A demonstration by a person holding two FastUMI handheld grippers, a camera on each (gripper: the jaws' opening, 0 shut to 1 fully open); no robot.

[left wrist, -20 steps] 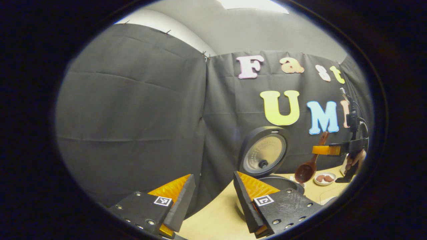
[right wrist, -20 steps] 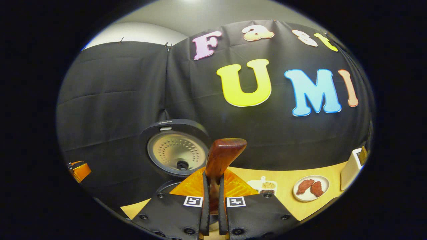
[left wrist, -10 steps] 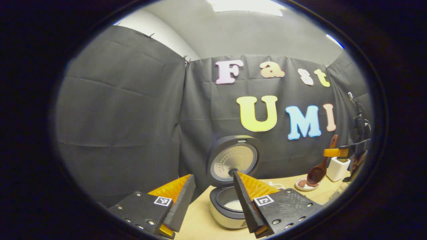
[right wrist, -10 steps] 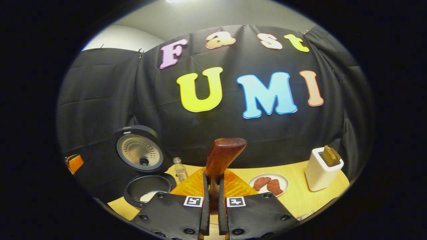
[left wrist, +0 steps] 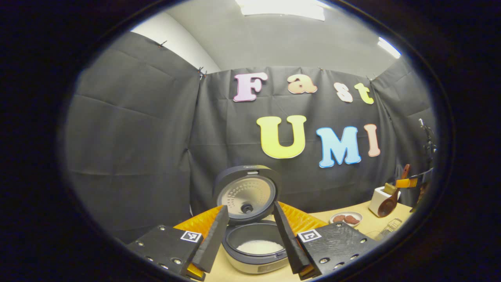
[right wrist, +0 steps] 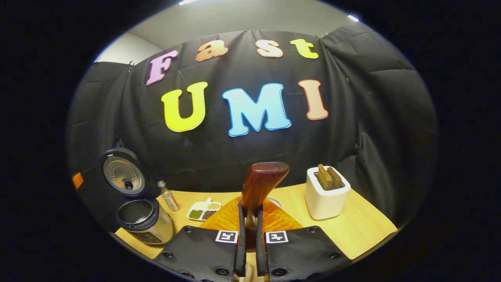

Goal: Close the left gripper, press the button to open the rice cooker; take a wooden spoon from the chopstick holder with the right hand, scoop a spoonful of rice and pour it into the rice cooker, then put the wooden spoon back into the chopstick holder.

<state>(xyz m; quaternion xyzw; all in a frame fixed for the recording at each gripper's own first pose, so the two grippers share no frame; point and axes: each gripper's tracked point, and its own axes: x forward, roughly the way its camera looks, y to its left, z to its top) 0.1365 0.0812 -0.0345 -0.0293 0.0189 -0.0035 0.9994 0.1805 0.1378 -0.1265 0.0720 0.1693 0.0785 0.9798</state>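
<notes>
Right gripper [right wrist: 247, 235] clamped on wooden spoon [right wrist: 260, 184]; left gripper [left wrist: 247, 235] apart. We lower spoon upright into chopstick holder [right wrist: 325, 197].

The left gripper view looks from close above the open round silver rice cooker [left wrist: 252, 243]. The right gripper view faces the booth wall from farther right; both share the light wooden surface [right wrist: 360, 227] and cooker [right wrist: 145, 221].

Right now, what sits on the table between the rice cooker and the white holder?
In the right gripper view, between rice cooker and white holder: a small bottle, then a sectioned tray of beans.
</notes>
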